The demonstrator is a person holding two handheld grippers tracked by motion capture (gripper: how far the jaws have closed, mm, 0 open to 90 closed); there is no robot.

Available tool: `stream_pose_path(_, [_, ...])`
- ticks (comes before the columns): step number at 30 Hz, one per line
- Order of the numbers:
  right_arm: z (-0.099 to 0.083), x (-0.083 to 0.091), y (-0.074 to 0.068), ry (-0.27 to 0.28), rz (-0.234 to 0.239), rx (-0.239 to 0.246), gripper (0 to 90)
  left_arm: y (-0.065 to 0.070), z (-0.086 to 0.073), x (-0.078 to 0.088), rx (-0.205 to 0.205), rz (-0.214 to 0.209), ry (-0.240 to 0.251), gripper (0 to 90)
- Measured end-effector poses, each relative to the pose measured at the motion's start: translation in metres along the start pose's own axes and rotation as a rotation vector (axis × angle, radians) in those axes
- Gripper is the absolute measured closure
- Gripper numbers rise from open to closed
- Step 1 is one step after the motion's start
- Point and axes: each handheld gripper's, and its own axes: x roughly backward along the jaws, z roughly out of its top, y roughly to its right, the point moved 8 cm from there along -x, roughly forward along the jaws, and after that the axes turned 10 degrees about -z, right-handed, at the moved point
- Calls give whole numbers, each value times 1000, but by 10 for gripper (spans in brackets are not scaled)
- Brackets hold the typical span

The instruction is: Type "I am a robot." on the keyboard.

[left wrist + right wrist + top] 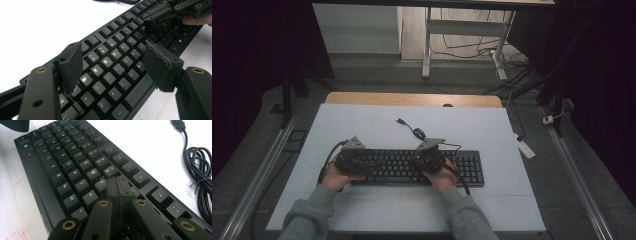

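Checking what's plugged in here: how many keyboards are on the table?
1. The black keyboard lies on the white mat near the person's edge, under both grippers; its coiled cable trails behind it. Nothing suggests another is hidden.

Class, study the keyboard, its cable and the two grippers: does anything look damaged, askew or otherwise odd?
Little stands out. The keyboard lies square on the white mat, its cable bundled. Only the left gripper looks worn: its right pad's edge is ragged.

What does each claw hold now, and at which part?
Nothing. The right claw is shut with its tips on the keyboard keys; the left claw stands open above it.
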Motion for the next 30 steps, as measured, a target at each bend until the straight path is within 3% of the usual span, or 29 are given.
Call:
stream_pose_path(21, [0,-10,-4,-25,-9,17,895,-2,-1,0,0,1,-3,320])
stream_pose_path(26, [5,0,-2,14,-6,10,893,-2,-1,0,4,2,-2,319])
stream_pose_path(30, [4,12,2,36,-4,-8,794,-1,-1,0,3,3,2,319])
